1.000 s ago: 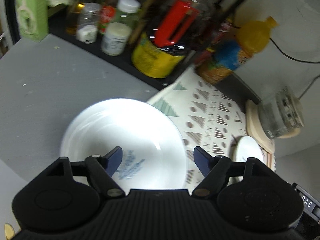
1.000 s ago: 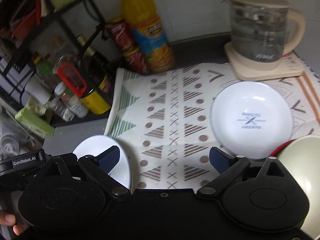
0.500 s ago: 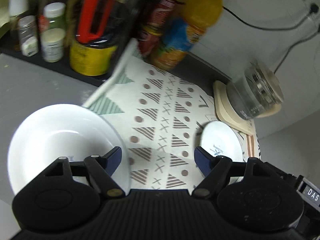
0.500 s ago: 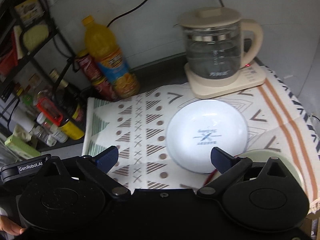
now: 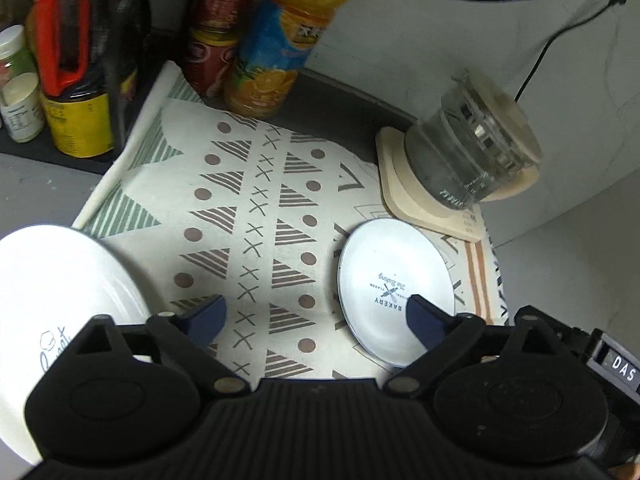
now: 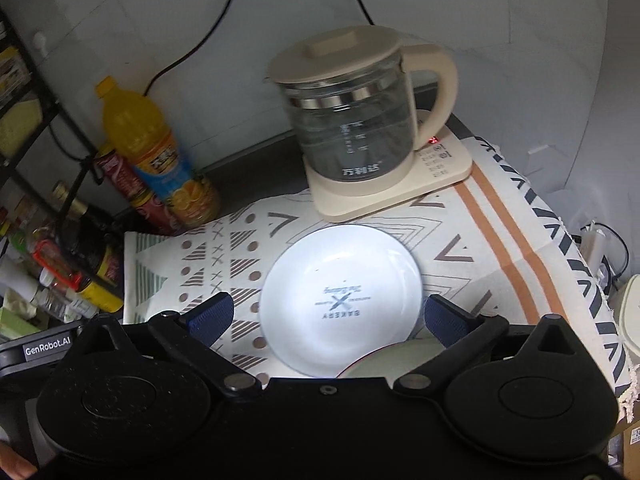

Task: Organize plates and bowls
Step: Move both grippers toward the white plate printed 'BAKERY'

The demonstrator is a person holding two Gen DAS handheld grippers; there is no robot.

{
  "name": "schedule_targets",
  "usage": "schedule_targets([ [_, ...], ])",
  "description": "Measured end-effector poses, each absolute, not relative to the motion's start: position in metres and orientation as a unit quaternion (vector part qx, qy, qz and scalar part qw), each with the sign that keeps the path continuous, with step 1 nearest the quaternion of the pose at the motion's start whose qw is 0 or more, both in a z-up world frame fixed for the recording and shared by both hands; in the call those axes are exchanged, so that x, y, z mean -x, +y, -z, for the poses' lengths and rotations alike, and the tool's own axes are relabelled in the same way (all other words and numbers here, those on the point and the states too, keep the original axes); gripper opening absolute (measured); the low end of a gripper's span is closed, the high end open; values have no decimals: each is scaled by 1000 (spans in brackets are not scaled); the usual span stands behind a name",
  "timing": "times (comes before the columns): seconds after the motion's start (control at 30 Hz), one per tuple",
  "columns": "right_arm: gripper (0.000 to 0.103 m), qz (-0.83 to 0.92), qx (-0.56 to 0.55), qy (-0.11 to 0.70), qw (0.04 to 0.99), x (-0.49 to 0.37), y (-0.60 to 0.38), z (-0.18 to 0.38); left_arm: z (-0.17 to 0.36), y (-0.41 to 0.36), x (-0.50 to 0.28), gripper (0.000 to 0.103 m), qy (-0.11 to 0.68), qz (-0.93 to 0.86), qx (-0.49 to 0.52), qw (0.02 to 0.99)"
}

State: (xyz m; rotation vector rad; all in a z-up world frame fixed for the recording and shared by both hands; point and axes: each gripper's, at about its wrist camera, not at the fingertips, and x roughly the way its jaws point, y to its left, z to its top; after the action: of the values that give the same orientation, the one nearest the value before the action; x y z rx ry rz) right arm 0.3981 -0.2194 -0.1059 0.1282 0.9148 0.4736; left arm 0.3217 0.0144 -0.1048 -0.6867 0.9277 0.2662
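A small white plate printed "BAKERY" (image 5: 394, 280) lies on the patterned cloth (image 5: 248, 200), just ahead of my left gripper's right fingertip. A larger white dish with blue script (image 5: 60, 288) sits at the cloth's left end, left of my left gripper (image 5: 316, 318), whose jaws are opening with only cloth between them. In the right wrist view the same plate (image 6: 340, 272) lies under and between the fingers of my open right gripper (image 6: 328, 316), untouched. A cream bowl with a red rim (image 6: 384, 356) peeks out under that gripper.
A glass kettle (image 6: 352, 120) on its cream base stands behind the plate. An orange juice bottle (image 6: 148, 148), red cans (image 5: 212, 52) and sauce bottles on a rack (image 6: 80, 256) line the back left. The cloth's right edge (image 6: 580, 280) drops off the counter.
Both views have swung right. The large white dish went from between the left fingers to their left, and those jaws spread wider. The small plate now sits centred before the right gripper.
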Motion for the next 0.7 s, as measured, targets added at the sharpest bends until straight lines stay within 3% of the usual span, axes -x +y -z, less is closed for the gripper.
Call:
schedule_targets([
  [0.6, 102, -213, -34, 488, 846, -465, -232, 133, 131, 3, -380, 101, 470, -134, 342, 803],
  [0.7, 94, -212, -36, 503, 837, -477, -235, 142, 140, 3, -388, 100, 475, -132, 353, 795],
])
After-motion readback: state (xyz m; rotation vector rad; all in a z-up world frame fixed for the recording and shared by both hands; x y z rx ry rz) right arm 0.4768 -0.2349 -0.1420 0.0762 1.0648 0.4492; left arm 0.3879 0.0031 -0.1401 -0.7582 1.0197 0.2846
